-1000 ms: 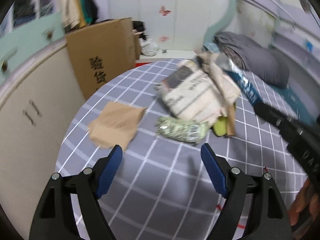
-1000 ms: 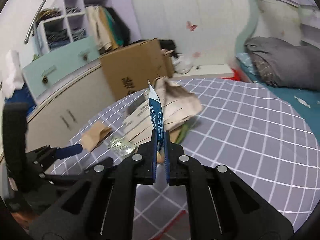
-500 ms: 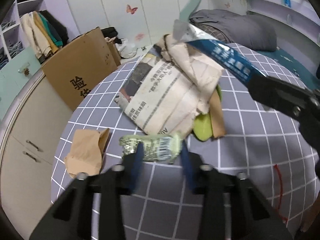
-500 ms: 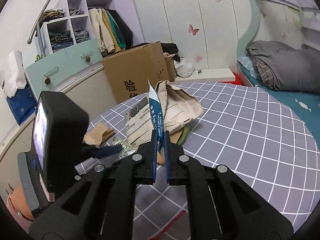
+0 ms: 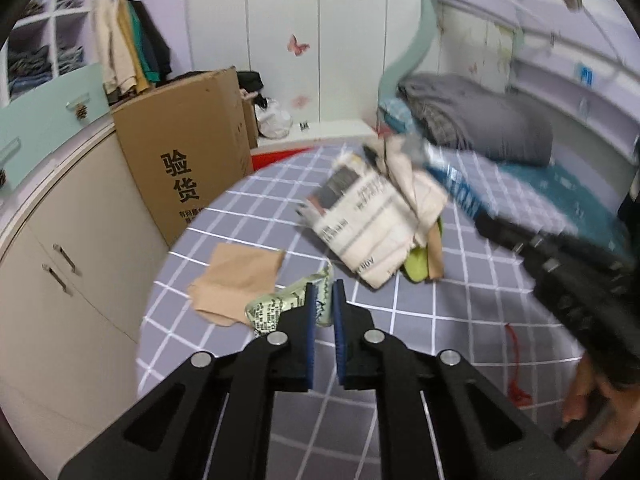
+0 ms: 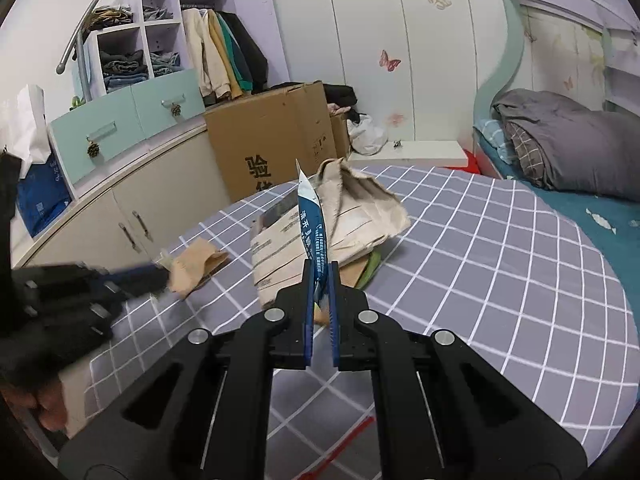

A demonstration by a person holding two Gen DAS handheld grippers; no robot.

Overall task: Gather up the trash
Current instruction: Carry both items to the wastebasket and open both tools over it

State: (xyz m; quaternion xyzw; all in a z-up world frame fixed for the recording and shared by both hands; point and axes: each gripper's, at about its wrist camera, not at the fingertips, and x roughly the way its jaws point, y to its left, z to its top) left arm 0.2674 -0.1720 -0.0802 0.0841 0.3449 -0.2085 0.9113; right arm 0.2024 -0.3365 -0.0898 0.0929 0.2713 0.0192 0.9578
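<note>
Left tongs (image 5: 323,304) now around wrapper (image 5: 276,308)

Paper and foil litter on checked cloth

Crumpled matt newspaper (image 5: 372,220), a glossy green wrapper (image 5: 280,306) and a shiny blue sachet (image 6: 314,232) are seen on the woven bedspread (image 6: 500,264).

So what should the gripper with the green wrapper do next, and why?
Probably lift it clear of the table. The left gripper is closing on the crumpled green foil wrapper, which sits beside the brown paper scrap on the grey checked tablecloth.
</note>
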